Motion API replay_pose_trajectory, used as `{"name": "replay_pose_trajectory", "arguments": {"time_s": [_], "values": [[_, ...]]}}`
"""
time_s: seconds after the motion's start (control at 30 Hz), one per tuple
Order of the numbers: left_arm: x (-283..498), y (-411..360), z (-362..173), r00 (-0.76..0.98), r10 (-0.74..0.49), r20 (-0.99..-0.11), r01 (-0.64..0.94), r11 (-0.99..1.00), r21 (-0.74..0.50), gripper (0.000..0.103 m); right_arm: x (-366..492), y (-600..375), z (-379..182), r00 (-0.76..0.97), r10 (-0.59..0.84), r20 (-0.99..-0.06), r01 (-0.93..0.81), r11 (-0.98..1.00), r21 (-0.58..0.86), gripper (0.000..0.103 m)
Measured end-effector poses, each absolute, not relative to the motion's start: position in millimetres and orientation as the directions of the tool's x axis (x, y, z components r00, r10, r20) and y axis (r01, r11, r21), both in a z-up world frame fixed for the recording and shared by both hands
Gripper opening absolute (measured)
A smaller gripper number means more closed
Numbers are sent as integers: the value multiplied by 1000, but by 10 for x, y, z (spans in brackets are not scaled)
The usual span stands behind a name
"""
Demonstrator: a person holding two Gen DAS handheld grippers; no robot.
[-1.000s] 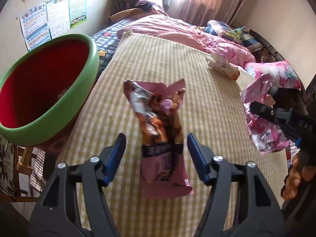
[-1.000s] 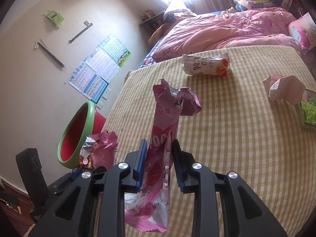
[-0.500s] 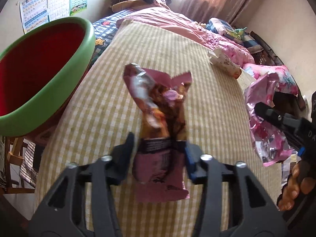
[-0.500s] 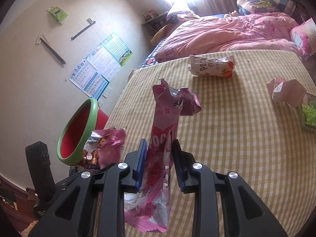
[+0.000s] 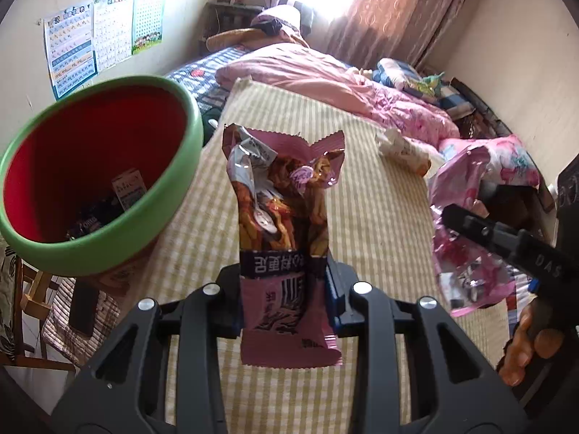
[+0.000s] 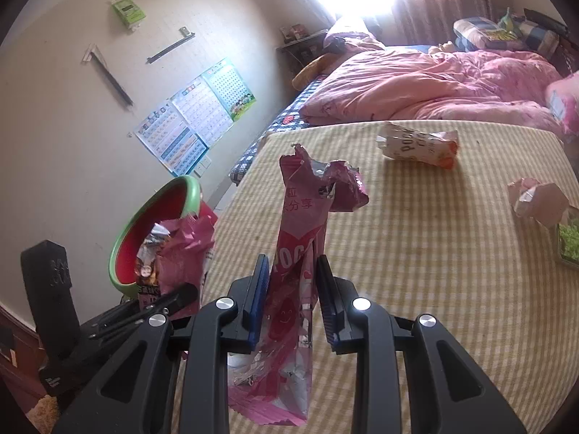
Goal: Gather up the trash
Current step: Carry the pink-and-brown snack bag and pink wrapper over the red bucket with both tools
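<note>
A brown and mauve snack wrapper (image 5: 282,195) hangs above the checked mat, gripped low down by my left gripper (image 5: 284,271); its jaws are closing, with the pads pressed on the wrapper. A torn pink Pocky wrapper (image 6: 300,217) stands up between the fingers of my right gripper (image 6: 293,275), which is shut on it. The green bin with a red inside (image 5: 108,249) is at the left with some trash at its bottom. In the right wrist view, the brown wrapper (image 6: 170,249) sits just in front of the bin (image 6: 159,195).
A white Pocky pouch (image 6: 416,146) lies far back on the yellow checked mat (image 6: 416,271). Crumpled pink paper (image 6: 539,199) and a tray of something green (image 6: 568,242) are at the right edge. Pink bedding is piled behind. A hand (image 5: 532,340) holds the right gripper.
My left gripper went from open around the brown wrapper lying on the mat to shut on it, and lifted it. The bin now looks nearer. The right gripper kept its hold on the pink wrapper.
</note>
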State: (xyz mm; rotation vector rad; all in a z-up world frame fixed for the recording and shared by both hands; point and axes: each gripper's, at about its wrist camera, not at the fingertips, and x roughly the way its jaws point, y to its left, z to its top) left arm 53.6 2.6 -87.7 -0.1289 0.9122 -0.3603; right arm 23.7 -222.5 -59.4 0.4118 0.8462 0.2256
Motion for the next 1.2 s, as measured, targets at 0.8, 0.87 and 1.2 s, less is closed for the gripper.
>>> {"name": "replay_pose_trajectory", "arguments": {"time_s": [0.8,0.87,1.2], "values": [[622,770,-690,605,-373,-704,233,928,-291,32,515,-1338,-535,626,386,-677,-110,904,413,28],[642,800,-684,604,-376,-703,237,927,-292,32,529,-1296,-550,628,381,-678,-104,905,412,28],[691,926,-653,603,-396,-692,260,918,-298,32,542,-1159,-540,637,370,-677,-88,906,413,27]]}}
